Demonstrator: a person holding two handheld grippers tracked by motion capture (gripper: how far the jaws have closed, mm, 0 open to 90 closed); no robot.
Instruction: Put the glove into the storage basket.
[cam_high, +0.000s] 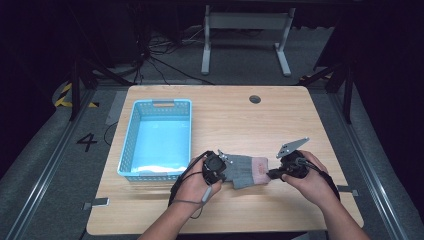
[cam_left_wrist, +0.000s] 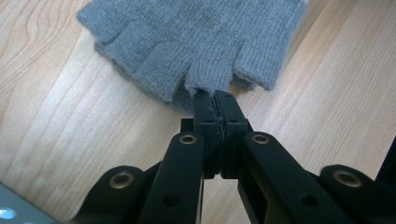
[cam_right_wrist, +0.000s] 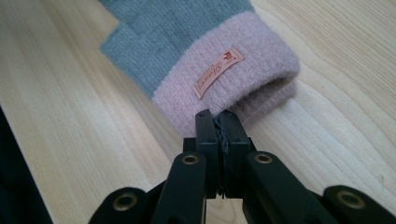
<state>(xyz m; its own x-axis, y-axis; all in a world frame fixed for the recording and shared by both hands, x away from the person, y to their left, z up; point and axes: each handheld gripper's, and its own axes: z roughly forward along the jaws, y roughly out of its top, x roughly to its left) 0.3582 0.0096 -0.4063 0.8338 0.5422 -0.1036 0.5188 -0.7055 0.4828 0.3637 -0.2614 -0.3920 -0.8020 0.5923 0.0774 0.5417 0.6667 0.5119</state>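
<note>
1. Holding the glove (cam_high: 247, 170) at both ends seems the point of this grip: the left gripper (cam_high: 223, 170) pinches one end and the right gripper (cam_high: 272, 173) the other, so the knit can be kept flat or lifted without bunching.
2. Seen from the left gripper view, the left gripper (cam_left_wrist: 215, 95) has its jaws pressed together on the tip of one short finger sleeve, a thin fold of grey knit squeezed between them.
3. Seen from the right gripper view, the right gripper (cam_right_wrist: 217, 114) has its jaws closed tight at the lower edge of the pink cuff (cam_right_wrist: 233, 88); they appear to nip a little of the knit, though the pinched part is hidden.
4. Lying on the wooden table (cam_high: 240, 115), the glove sits near the front edge between the two hands, just right of the blue basket (cam_high: 185, 107), which probably stands close as the place to drop it.
5. Looking at the glove (cam_left_wrist: 196, 37) itself: it is fingerless, grey ribbed knit, soft and limp, with open stubby finger ends. Its cuff is pale pink and carries a small tan label (cam_right_wrist: 218, 73) sewn on at a slant.
</note>
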